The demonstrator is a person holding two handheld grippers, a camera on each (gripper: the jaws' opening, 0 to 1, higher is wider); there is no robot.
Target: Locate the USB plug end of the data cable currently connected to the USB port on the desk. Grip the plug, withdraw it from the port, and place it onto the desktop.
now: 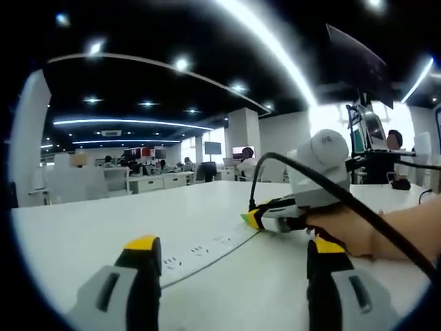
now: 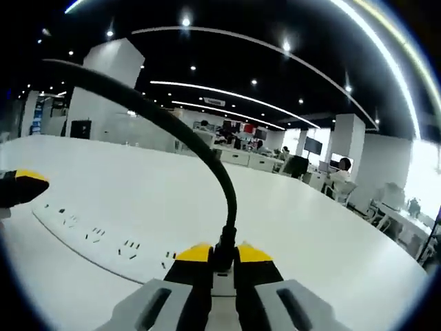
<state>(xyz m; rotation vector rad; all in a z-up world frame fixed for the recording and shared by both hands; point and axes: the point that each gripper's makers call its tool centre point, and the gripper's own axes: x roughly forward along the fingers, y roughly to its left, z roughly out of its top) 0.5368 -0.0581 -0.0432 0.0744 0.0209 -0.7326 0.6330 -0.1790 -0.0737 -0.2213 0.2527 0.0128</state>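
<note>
In the right gripper view my right gripper (image 2: 222, 254) is shut on the black plug (image 2: 223, 249) of the data cable (image 2: 172, 127), which arcs up and away to the left. The plug sits right at the white power strip (image 2: 96, 238) set into the desk; I cannot tell whether it is still in the port. In the left gripper view my left gripper (image 1: 234, 245) stands open above the strip (image 1: 200, 252), holding nothing. The right gripper (image 1: 253, 219) enters from the right with a hand (image 1: 351, 231) behind it, low on the strip, with the cable (image 1: 303, 165) looping over it.
The white desk (image 1: 103, 221) spreads wide to the left and ahead. The left gripper's yellow fingertip (image 2: 21, 186) pokes into the right gripper view at the left edge. Far behind are office desks, monitors and seated people (image 1: 394, 141).
</note>
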